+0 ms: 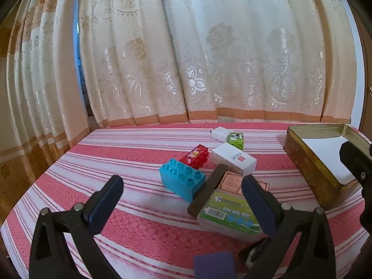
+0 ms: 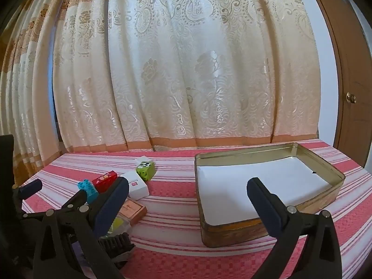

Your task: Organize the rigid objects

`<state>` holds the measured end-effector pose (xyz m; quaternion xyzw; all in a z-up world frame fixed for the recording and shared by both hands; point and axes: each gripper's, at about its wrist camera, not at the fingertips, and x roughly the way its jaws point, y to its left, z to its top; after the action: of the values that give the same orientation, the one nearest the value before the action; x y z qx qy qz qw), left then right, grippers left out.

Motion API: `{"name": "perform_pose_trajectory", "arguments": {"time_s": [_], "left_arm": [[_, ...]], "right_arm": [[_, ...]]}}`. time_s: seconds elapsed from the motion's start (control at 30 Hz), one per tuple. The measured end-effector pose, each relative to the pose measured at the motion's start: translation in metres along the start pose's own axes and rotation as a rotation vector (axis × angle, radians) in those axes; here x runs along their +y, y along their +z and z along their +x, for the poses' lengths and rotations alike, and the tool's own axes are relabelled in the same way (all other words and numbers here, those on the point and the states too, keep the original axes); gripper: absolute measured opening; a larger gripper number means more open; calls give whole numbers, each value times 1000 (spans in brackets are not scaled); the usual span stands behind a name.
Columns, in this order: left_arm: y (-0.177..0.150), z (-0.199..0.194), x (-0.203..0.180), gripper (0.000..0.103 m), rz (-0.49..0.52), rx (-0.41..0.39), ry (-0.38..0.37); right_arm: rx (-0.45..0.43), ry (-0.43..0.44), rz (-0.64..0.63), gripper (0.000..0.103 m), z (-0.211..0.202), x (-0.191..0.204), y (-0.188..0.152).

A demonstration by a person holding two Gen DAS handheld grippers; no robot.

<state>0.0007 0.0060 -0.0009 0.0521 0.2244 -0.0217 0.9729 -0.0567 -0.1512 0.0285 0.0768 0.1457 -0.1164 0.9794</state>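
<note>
- Right now both grippers hang over the red-and-white striped cloth surface point(image 2: 174, 211); the left gripper point(image 1: 182, 193) and the right gripper point(image 2: 188, 197) each have their fingers spread fully wide, with nothing held.
- Loose pieces cluster toward the surface's left half: a turquoise studded plastic brick point(image 1: 182, 181), a red printed brick point(image 1: 195, 155), a lime-green cube block point(image 1: 236, 140), a white cardboard box point(image 1: 233, 160), a copper-pink flat box point(image 1: 232, 182), a dark brown flat bar point(image 1: 207, 190) and a green-labelled clear plastic case point(image 1: 229, 216).
- An open gold rectangular tin point(image 2: 269, 231) with a white lining sits toward the right edge, apart from the cluster.
- Risk: the pieces touch and overlap, so closing on one will likely nudge its neighbours; the bar leans across the case and could slide off.
- Hard to read: a dark ridged object point(image 2: 118, 244) and a purple flat piece point(image 1: 214, 265) are cut off by the fingers and frame edge.
</note>
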Motion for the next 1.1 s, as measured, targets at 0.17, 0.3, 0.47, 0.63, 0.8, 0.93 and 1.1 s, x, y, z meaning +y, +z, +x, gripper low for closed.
{"name": "perform_pose_trajectory", "arguments": {"time_s": [0.17,0.3,0.47,0.63,0.8,0.93,1.1], "left_arm": [[-1,0,-1,103,1,-1,0],[-2,0,-1,103,3,5,0],[-1,0,-1,103,3,7,-2],[-2,0,-1,103,2,9,-1],[-3,0,-1,103,0,11,0],[-2,0,-1,103,-1,12,0],[-2,0,-1,103,-2,14,0]], "right_arm": [[6,6,1,102,1,0,1],[3,8,0,102,0,1,1],[1,12,6,102,0,0,1],[2,13,8,102,0,1,1],[2,12,10,102,0,1,1],[2,12,9,102,0,0,1],[2,13,10,102,0,0,1]]}}
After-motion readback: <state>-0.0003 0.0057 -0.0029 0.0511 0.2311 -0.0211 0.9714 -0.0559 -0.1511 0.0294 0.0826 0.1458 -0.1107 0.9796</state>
